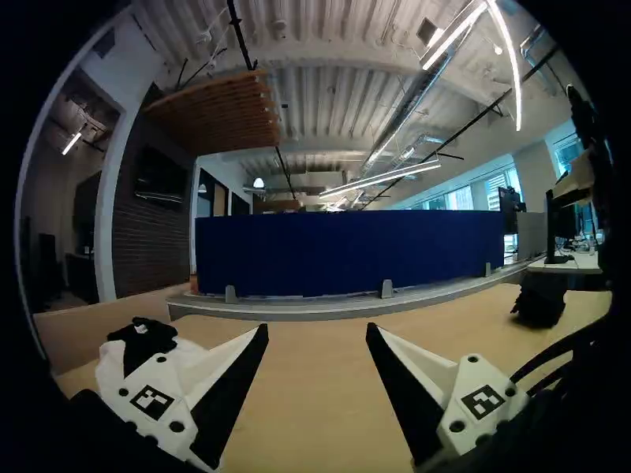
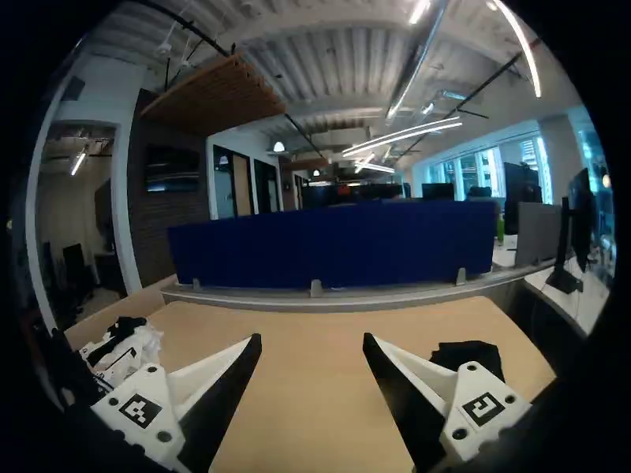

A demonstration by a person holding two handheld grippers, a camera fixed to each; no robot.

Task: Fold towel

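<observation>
Spotting a dark cloth (image 2: 469,355), probably the towel, crumpled on the tan tabletop (image 2: 315,394) in the right gripper view, low right, partly cut off by the right-hand finger in front of it. Cannot tell whether that finger touches it. Seeing a dark lump (image 1: 540,303) far right on the wood in the left gripper view; too shadowed to say whether it is cloth.

Noting the left gripper (image 1: 315,327) spread wide, holding nothing, with bare wood showing between the fingers. Noting the right gripper (image 2: 311,337) spread just as wide, nothing between its fingers either.

Marking a white-and-black heap (image 2: 118,343) at the table's left edge, half hidden behind the left-hand finger, too jumbled to identify. Logging a blue partition (image 1: 347,252) along the far edge of the table. Logging a monitor (image 2: 580,229) on a desk at far right, clipped at the edge and dark.
</observation>
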